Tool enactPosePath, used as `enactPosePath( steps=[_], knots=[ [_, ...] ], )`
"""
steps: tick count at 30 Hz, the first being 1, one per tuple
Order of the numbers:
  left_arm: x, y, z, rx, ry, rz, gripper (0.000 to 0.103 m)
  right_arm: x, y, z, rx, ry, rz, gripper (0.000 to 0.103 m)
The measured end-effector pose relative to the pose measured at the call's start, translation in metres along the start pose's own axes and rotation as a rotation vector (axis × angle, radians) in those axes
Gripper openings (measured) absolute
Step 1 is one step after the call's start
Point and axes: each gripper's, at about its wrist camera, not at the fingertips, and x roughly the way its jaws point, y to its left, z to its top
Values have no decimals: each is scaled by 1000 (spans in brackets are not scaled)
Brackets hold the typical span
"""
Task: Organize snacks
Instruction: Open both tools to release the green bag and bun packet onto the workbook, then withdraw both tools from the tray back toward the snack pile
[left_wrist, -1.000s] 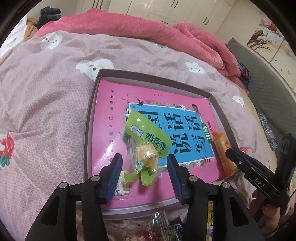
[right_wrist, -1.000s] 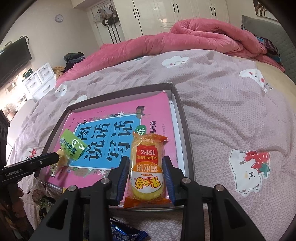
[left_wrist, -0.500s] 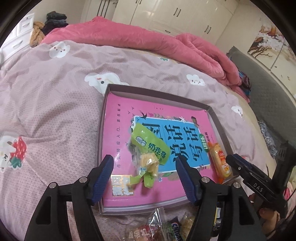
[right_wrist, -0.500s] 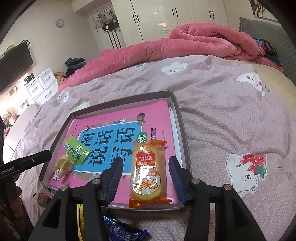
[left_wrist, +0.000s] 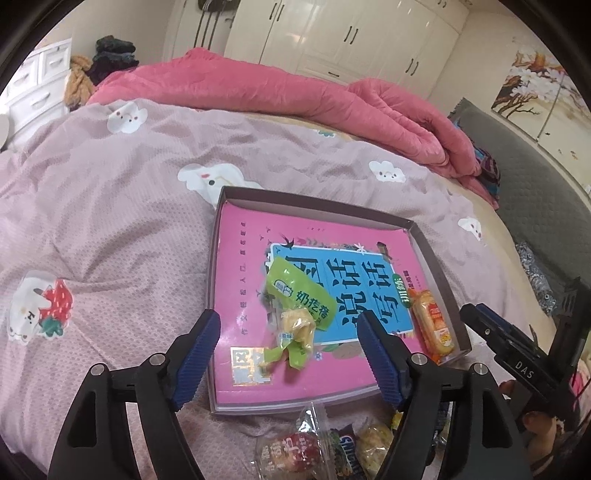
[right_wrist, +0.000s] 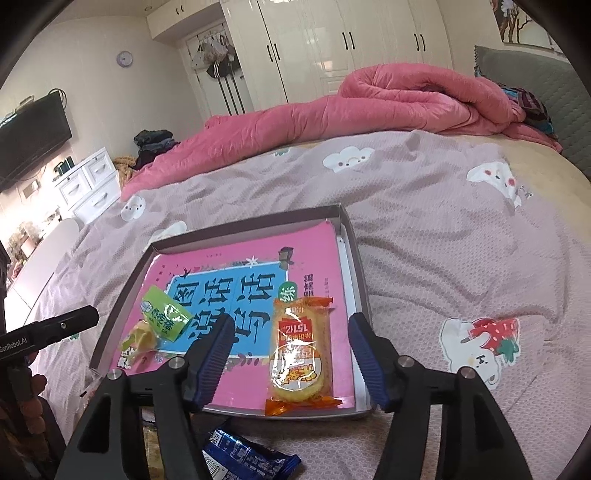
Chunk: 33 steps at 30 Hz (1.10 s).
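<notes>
A shallow grey tray (left_wrist: 218, 236) lies on the bed with a pink and blue book (left_wrist: 240, 295) inside. A green and yellow snack packet (left_wrist: 299, 314) rests on the book. My left gripper (left_wrist: 288, 319) hovers over it, its jaws opening, pads clear of the packet. An orange rice-cracker packet (right_wrist: 299, 354) lies at the tray's (right_wrist: 356, 258) right side. My right gripper (right_wrist: 291, 321) straddles it, jaws opening, pads not touching. The green packet (right_wrist: 162, 321) and the left gripper's tip (right_wrist: 74, 321) show in the right wrist view.
Several loose wrapped snacks (left_wrist: 325, 450) lie on the bedspread just in front of the tray, and a blue packet (right_wrist: 243, 458) lies under the right gripper. A rolled pink quilt (right_wrist: 388, 103) lies across the far side of the bed. A grey headboard (left_wrist: 535, 192) is at the right.
Both grippers opened wider and drew up and back from the tray. The orange packet, gripped a second ago, lies free on the book; the green packet stays where it lay.
</notes>
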Motion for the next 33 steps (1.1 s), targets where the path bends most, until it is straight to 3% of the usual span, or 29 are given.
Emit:
enactPosePath(
  steps=[22,33],
  knots=[
    [-28,-2,-8,19,-11,-7,78,-35,2,-9,25,-44,32,76],
    [-35,-3,-19,22,22,-21,78,-47,8,-17,23,-47,43,79]
  ],
)
